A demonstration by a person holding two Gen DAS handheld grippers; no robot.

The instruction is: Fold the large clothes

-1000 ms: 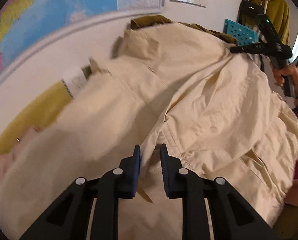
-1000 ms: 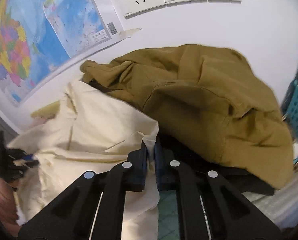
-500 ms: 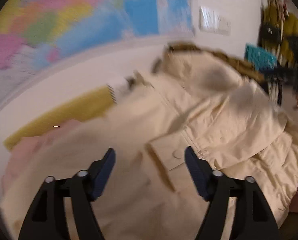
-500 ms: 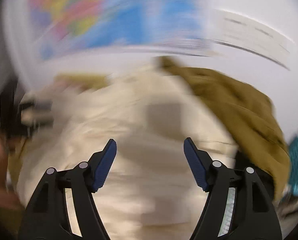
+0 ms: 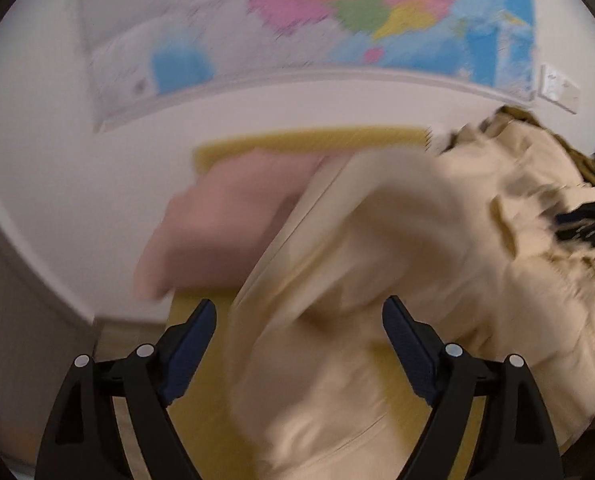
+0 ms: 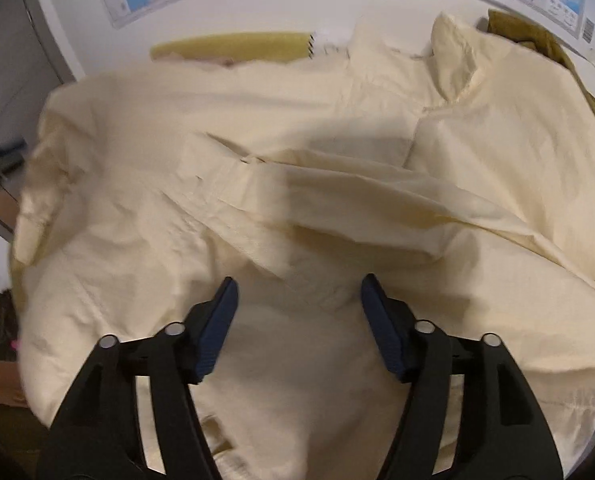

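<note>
A large cream garment (image 6: 297, 184) lies spread and rumpled over the yellow-covered surface. It fills the right wrist view and shows blurred in the left wrist view (image 5: 417, 260). My right gripper (image 6: 299, 316) is open and empty just above the cloth's middle. My left gripper (image 5: 299, 340) is open and empty over the garment's left edge. The right gripper also shows at the right edge of the left wrist view (image 5: 589, 222).
A pink folded cloth (image 5: 225, 224) lies left of the cream garment on the yellow cover (image 5: 297, 138). An olive-brown garment (image 6: 537, 36) sits behind at the right. A wall map (image 5: 297, 20) hangs behind.
Both grippers were shut on the cream garment's edges one second ago. Both have opened, let go and swung left. The garment now lies spread out.
</note>
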